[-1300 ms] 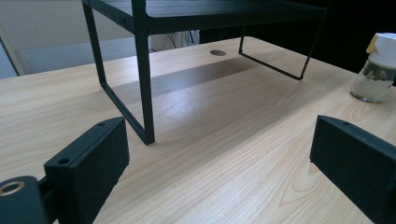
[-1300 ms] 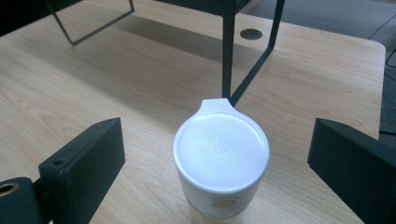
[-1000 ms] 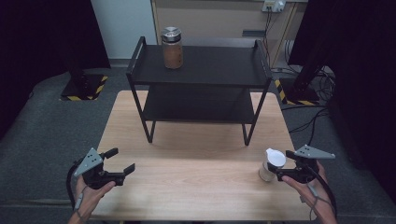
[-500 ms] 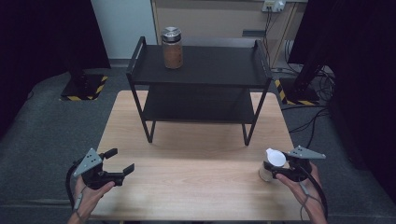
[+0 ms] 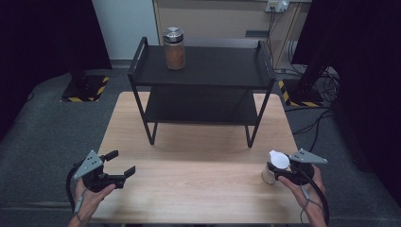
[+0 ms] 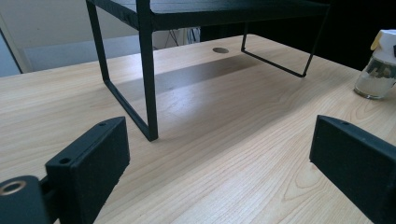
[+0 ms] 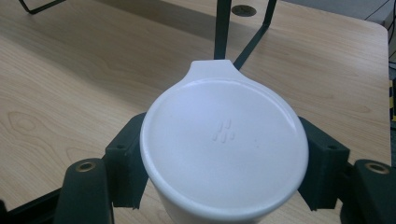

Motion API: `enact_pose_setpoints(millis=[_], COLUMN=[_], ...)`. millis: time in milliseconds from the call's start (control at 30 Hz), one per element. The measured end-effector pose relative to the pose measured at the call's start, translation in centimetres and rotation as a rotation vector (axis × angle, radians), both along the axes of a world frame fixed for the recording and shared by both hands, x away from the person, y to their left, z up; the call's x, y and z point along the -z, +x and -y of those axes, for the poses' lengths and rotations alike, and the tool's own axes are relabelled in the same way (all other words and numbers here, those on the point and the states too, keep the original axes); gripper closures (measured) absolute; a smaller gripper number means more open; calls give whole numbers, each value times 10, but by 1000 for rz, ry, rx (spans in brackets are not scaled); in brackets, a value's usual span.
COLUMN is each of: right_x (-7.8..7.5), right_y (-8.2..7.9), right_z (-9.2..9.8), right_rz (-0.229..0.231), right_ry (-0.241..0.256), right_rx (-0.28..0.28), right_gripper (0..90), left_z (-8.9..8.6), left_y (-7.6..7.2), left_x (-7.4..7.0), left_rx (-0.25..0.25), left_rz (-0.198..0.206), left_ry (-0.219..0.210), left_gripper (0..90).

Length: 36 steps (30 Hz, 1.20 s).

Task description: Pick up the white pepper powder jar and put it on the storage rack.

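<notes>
Shaker is sitting at the surface's right edge, right tool pinching it under its lid; a crooked lift risks tipping. Left tool is idling spread.

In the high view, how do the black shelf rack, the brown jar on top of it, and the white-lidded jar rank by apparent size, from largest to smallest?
1. black shelf rack, clearly largest.
2. brown jar.
3. white-lidded jar, partly hidden by the right gripper; the jars look close, so their order is unsure.
</notes>
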State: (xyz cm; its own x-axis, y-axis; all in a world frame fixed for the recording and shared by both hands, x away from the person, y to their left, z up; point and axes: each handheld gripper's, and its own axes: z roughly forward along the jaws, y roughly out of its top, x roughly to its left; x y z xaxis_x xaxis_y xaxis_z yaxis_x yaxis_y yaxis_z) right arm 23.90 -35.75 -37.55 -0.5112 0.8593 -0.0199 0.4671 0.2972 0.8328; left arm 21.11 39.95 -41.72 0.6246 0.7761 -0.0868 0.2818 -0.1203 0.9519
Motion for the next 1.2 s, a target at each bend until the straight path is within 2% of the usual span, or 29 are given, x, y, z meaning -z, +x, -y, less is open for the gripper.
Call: enact_pose_setpoints(millis=[267, 433, 733, 867, 1200], right_x=[-8, -18, -46, -60, -98], right_y=[3, 5, 20, 28, 54], right_z=[-1, 3, 5, 1, -12], right_rz=[-15, -8, -4, -3, 2], right_ry=[-24, -3, 22, 14, 54], right_rx=[-16, -43, -160, -205, -327], right_gripper=[314, 314, 315, 315, 315], left_z=[0, 0, -1, -2, -3], left_y=[1, 1, -2, -5, -9], left_x=[0, 0, 0, 1, 1], left_rx=[0, -6, -16, -26, -43], left_rz=[0, -4, -6, -12, -18], left_ry=[1, 7, 8, 8, 12], left_gripper=[38, 36, 36, 36, 35])
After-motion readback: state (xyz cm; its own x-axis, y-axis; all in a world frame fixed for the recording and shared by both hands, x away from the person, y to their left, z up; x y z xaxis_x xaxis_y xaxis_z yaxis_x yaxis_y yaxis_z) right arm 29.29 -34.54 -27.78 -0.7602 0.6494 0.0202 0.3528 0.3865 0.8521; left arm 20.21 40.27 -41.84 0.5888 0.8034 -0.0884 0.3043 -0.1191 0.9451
